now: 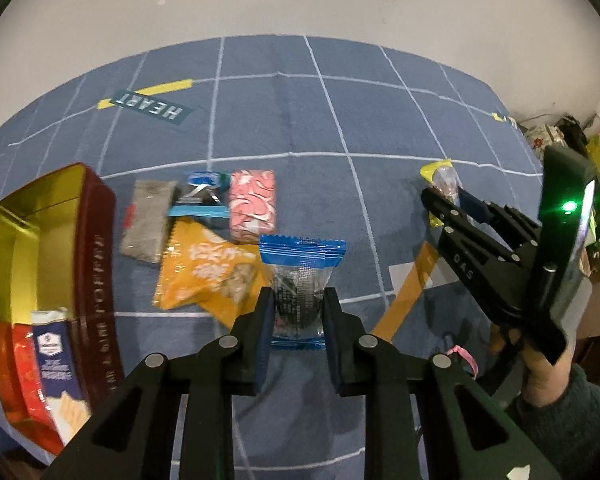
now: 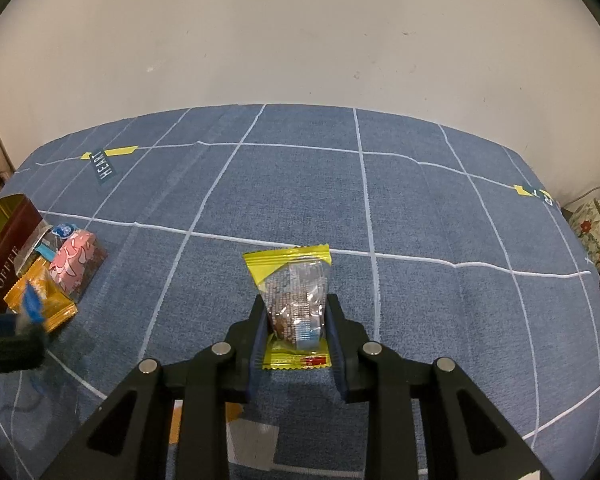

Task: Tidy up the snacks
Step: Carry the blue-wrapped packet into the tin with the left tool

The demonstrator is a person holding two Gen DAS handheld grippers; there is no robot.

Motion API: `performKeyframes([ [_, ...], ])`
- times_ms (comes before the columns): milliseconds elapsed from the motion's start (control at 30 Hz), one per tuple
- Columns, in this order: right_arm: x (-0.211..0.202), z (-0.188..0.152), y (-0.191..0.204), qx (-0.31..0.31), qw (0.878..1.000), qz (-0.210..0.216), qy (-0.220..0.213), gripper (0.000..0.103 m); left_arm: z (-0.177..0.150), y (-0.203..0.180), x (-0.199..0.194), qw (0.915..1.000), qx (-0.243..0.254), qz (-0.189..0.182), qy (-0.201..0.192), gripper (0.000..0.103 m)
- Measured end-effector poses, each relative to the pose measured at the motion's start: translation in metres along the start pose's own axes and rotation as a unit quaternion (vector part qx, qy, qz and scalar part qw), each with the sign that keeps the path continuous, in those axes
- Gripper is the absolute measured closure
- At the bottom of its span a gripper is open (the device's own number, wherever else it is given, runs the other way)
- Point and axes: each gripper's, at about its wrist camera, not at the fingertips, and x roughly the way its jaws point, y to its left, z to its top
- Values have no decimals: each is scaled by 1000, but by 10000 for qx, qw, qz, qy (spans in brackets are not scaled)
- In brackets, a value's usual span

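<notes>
Tongs of the left hand (image 1: pixel 296 312) are closed on a blue-edged snack packet (image 1: pixel 300 280), their pads pressing its clear middle from both sides, and the packet hangs above the cloth. Tongs of the right hand (image 2: pixel 296 320) are closed in the same way on a yellow-edged snack packet (image 2: pixel 294 300), which stands upright between the pads.

Just beside the left tongs, toward the left, lies an orange packet (image 1: pixel 208 268). Behind it there are a grey packet (image 1: pixel 148 220), a second blue packet (image 1: pixel 202 196) and a pink patterned packet (image 1: pixel 253 200), all close together. Further left stands a dark red tin (image 1: pixel 96 264) with a golden inside; a red packet (image 1: pixel 28 372) and a white and blue packet (image 1: pixel 54 364) lie in it. Nothing stands between the left tongs and the tin except the orange packet.

Everything rests on a blue cloth with white grid lines (image 2: pixel 420 220), which carries a "HEART" label (image 1: pixel 152 106). Behind it is a plain pale wall (image 2: pixel 300 40). At the right edge, clutter is visible, and a person's hand (image 1: pixel 540 376) in a dark sleeve holds the right tongs.
</notes>
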Motion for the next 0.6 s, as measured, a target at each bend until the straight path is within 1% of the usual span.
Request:
performKeyframes([
  [100, 0, 0, 0, -3, 10000, -10, -1, 76, -1, 7, -14, 9998, -23, 50, -168, 82],
  [300, 0, -1, 1, -13, 10000, -30, -3, 76, -5, 29, -35, 9991, -156, 126, -364, 82],
  [433, 0, -1, 1, -28, 10000, -48, -1, 76, -5, 54, -51, 9976, -296, 294, -553, 82],
  [600, -1, -1, 4, -100, 9998, -147, 1, 75, -9, 97, -70, 9939, -578, 592, -730, 82],
])
